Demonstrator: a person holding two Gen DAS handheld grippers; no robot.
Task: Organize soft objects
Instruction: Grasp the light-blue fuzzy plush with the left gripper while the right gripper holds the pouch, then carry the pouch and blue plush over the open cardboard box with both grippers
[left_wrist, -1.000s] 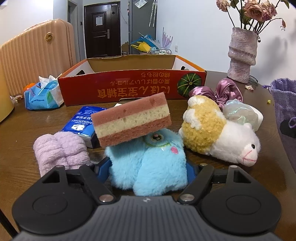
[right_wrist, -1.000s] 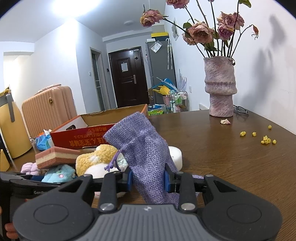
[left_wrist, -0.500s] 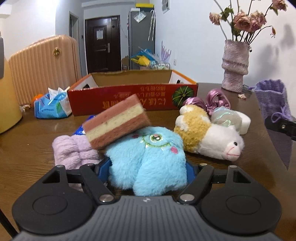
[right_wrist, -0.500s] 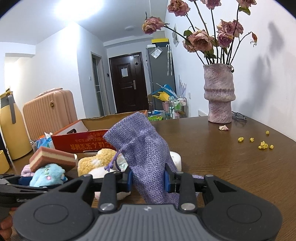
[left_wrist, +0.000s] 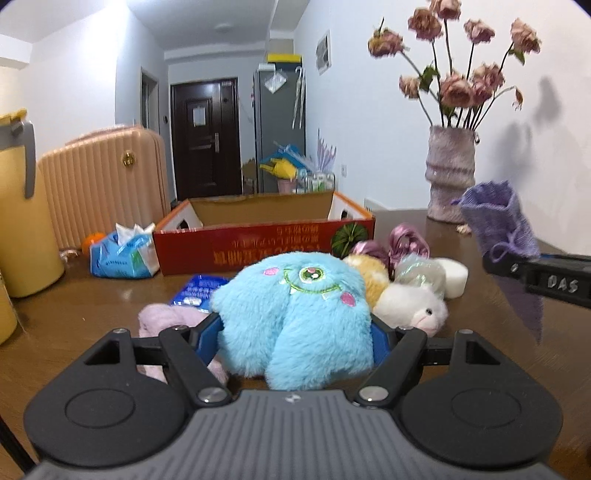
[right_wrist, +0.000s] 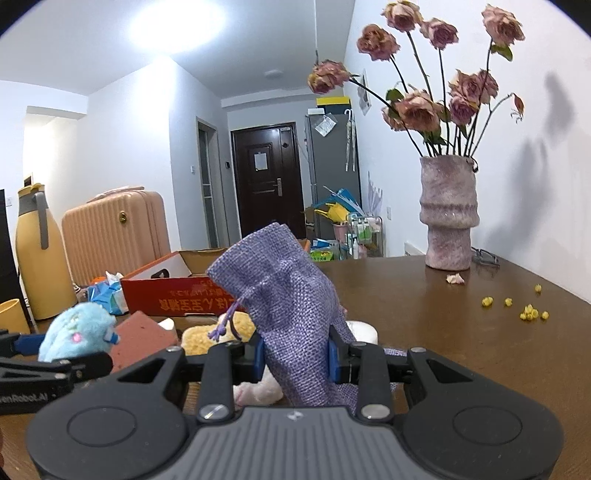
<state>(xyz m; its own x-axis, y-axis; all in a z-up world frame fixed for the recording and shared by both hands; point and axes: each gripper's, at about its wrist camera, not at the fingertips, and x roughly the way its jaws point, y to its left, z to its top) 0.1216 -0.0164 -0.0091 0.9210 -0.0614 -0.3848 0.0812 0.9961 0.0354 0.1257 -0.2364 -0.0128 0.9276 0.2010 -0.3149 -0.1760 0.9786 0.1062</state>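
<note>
My left gripper (left_wrist: 295, 332) is shut on a fluffy blue one-eyed plush (left_wrist: 295, 317) and holds it above the table; it also shows in the right wrist view (right_wrist: 75, 332). My right gripper (right_wrist: 295, 356) is shut on a purple burlap drawstring pouch (right_wrist: 288, 295), held upright, also visible at the right of the left wrist view (left_wrist: 498, 225). A layered pink-and-cream sponge (right_wrist: 142, 330) lies on the table beside the blue plush. A white-and-yellow lamb plush (left_wrist: 402, 295), a lilac fluffy cloth (left_wrist: 166, 317) and pink satin scrunchies (left_wrist: 399, 243) lie on the table.
An open red cardboard box (left_wrist: 258, 240) stands behind the toys. A blue tissue pack (left_wrist: 122, 254), a blue packet (left_wrist: 199, 291), a yellow jug (left_wrist: 26, 221) and a vase of dried roses (left_wrist: 448, 177) stand around. Yellow crumbs (right_wrist: 528, 314) dot the right side.
The left gripper lifted and tilted back with the blue plush. The sponge that rested on the plush slid off to the table. The right gripper with the pouch barely moved.
</note>
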